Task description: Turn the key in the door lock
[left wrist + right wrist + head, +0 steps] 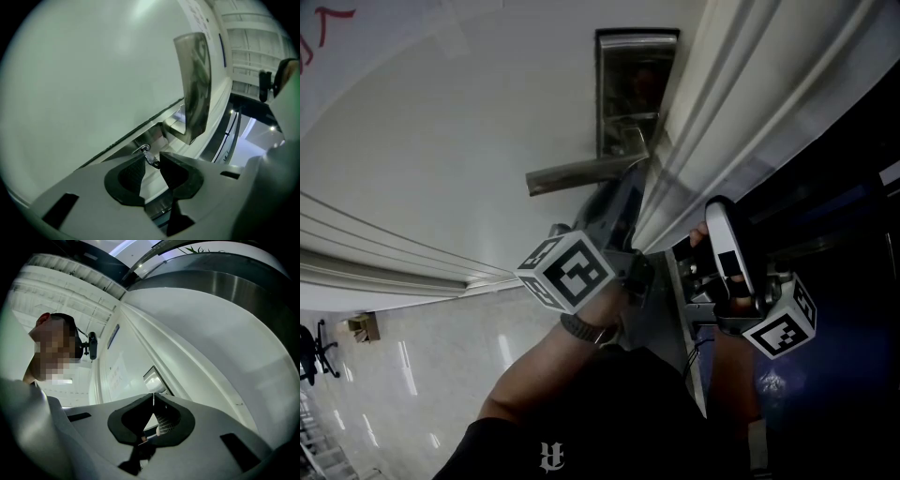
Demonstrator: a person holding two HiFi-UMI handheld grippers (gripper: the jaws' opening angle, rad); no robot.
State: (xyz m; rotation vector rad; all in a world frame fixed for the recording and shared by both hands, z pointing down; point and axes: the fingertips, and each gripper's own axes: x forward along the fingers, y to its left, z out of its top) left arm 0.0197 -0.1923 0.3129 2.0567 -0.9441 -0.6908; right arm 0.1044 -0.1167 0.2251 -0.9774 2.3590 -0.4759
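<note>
In the left gripper view a small metal key (151,160) with a ring (141,148) sticks out of the steel lock plate (159,133) on the white door (84,79). My left gripper (153,156) is shut on the key's head, under the lever handle (194,89). The head view shows that gripper (614,202) reaching in beneath the lever handle (581,173); its tips and the key are hidden there. My right gripper (719,220) hangs beside the door frame with its pads touching (153,395) and nothing between them.
The door's edge and the moulded white frame (741,103) run between the two grippers. A dark opening (844,234) lies to the right of the frame. A glossy pale floor (394,366) shows at the lower left, with a chair (314,352) far off.
</note>
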